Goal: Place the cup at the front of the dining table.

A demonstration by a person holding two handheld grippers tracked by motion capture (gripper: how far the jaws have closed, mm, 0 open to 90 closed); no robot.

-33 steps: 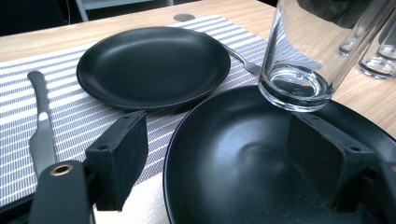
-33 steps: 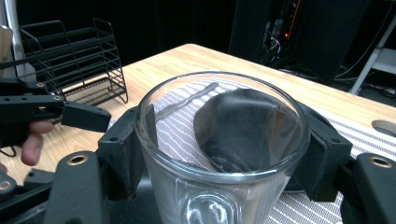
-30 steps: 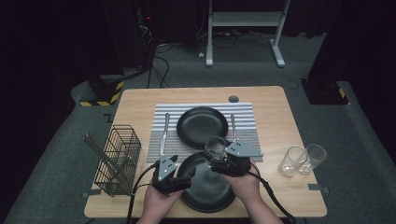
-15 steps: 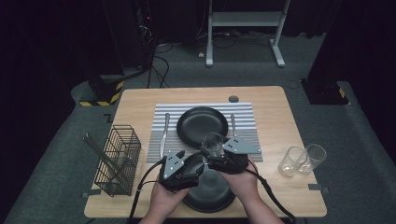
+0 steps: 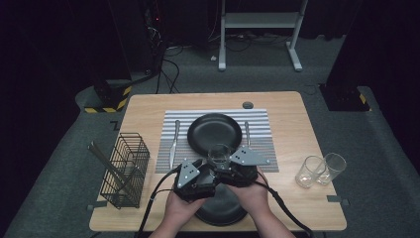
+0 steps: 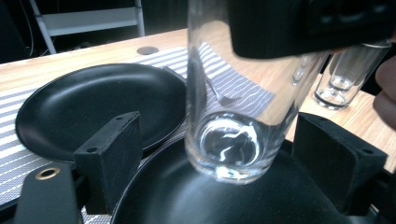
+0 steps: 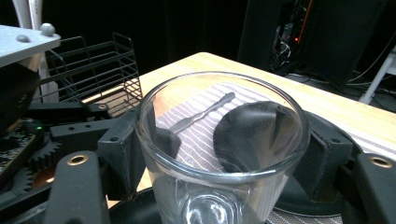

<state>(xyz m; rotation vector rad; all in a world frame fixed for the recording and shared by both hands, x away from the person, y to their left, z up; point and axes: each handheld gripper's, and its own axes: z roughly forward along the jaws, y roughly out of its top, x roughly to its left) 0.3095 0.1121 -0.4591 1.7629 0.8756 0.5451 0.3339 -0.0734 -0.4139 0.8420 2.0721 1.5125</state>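
Step in hand looked like a glass handoff or placement: right claw (image 5: 224, 166) was clamped on the glass (image 5: 219, 154), pads on both sides of the wall in the right gripper view (image 7: 224, 154), glass upright and held over the near black plate (image 5: 223, 208) at the desk's near edge, middle. Left claw (image 5: 198, 166) stood apart, its pads (image 6: 109, 158) either side of the glass base (image 6: 229, 154) in the left gripper view but with clear gaps, not touching. The glass bottom looked just above the near plate, contact not certain. The far black plate (image 5: 214, 133) sat on the striped mat (image 5: 262, 124) at desk centre, knife (image 5: 173, 144) along its left, fork (image 5: 246, 133) along its right. Two more glasses (image 5: 319, 169) stood near the right edge, wire rack (image 5: 124, 168) near the left edge. My read: next move needed either the left claw to close low on the glass before the right released, or the right to carry it to its spot near the mat. Either way keep it upright, close gently on thin glass, and clear the plate rim.
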